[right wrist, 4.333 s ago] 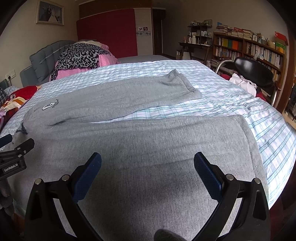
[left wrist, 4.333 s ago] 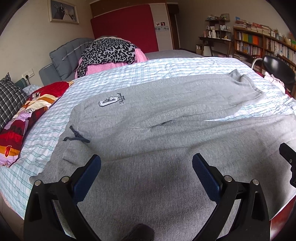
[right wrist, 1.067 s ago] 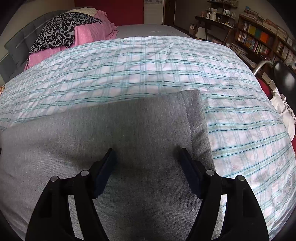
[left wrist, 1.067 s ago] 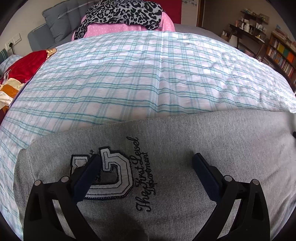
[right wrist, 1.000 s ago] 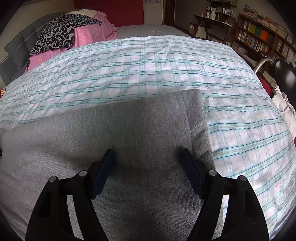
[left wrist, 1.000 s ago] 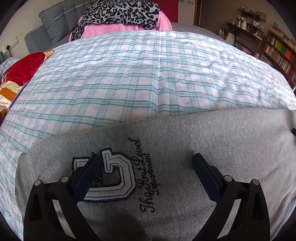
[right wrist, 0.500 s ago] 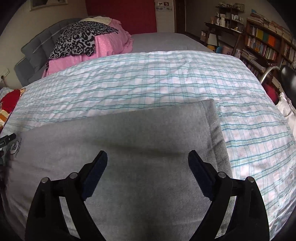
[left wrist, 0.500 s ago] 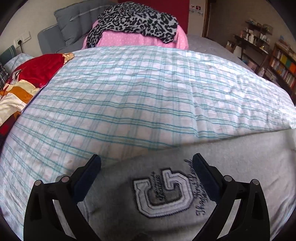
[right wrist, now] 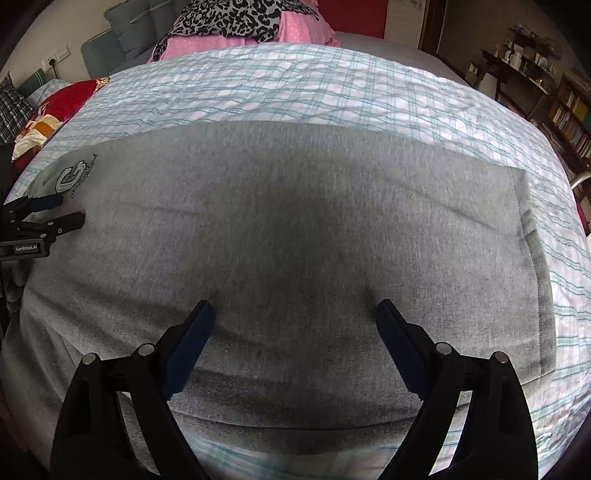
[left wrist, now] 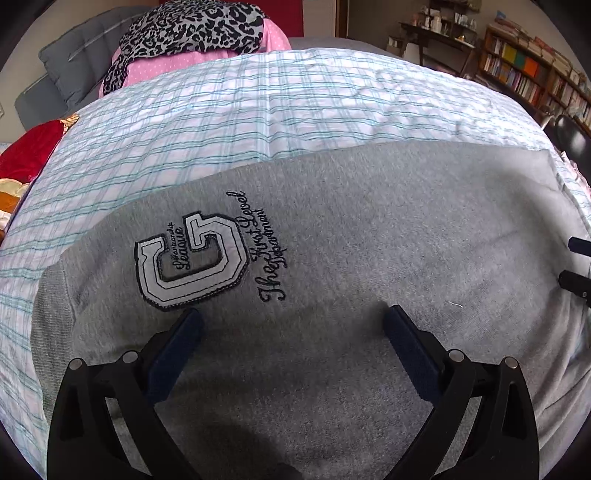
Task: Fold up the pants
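The grey sweatpants point(left wrist: 369, 236) lie flat on the bed, one leg folded over the other, with a white letter patch point(left wrist: 190, 258) near the waistband at the left. In the right wrist view the pants point(right wrist: 295, 221) stretch from the patch point(right wrist: 72, 175) to the leg hems at the right. My left gripper point(left wrist: 291, 325) is open and empty just above the waist end. My right gripper point(right wrist: 295, 314) is open and empty above the leg part. The left gripper also shows in the right wrist view point(right wrist: 55, 212).
The bed has a white and teal checked sheet point(left wrist: 258, 110). A pink bundle with a leopard-print cloth point(left wrist: 192, 33) and a grey headboard point(left wrist: 55, 74) are at the far side. Red bedding point(right wrist: 55, 107) lies left. Bookshelves point(left wrist: 524, 77) and a black chair point(left wrist: 572, 136) stand right.
Both grippers have drawn back toward the near edge and lowered over the pants. The near leg, flat at first, now lies folded over the far one. The right gripper's jaws have opened wider.
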`<state>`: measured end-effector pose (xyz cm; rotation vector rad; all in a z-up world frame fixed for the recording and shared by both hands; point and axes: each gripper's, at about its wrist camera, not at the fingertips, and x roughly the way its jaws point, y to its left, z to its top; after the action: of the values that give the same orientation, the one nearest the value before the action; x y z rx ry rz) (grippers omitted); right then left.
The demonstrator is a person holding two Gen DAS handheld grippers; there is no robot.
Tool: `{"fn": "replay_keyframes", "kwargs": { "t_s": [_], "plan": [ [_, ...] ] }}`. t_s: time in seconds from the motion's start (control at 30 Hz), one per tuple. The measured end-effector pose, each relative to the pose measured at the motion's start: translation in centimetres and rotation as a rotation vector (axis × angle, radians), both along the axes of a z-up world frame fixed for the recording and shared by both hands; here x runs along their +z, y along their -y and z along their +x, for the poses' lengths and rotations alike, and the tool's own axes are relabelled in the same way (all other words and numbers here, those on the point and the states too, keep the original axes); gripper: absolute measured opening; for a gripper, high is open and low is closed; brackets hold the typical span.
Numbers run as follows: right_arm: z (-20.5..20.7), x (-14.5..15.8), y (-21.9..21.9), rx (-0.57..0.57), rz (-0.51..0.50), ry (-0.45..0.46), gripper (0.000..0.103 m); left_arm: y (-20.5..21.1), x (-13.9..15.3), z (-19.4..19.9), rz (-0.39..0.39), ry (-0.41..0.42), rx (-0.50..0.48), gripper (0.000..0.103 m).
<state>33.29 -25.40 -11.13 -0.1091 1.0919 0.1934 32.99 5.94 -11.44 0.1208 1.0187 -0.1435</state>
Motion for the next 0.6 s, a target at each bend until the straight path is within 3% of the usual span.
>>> {"fn": "replay_keyframes", "kwargs": {
  "t_s": [0.27,0.6],
  "plan": [
    [-2.6,-0.5,0.6,0.034,-0.029,0.0,0.093,-0.7,0.1,0.3,0.0,0.018,0.006,0.098],
    [-3.1,2.0,4.3,-0.082,0.05,0.081,0.093,-3.8,3.5,-0.7,0.006,0.077,0.081,0.098]
  ]
}}
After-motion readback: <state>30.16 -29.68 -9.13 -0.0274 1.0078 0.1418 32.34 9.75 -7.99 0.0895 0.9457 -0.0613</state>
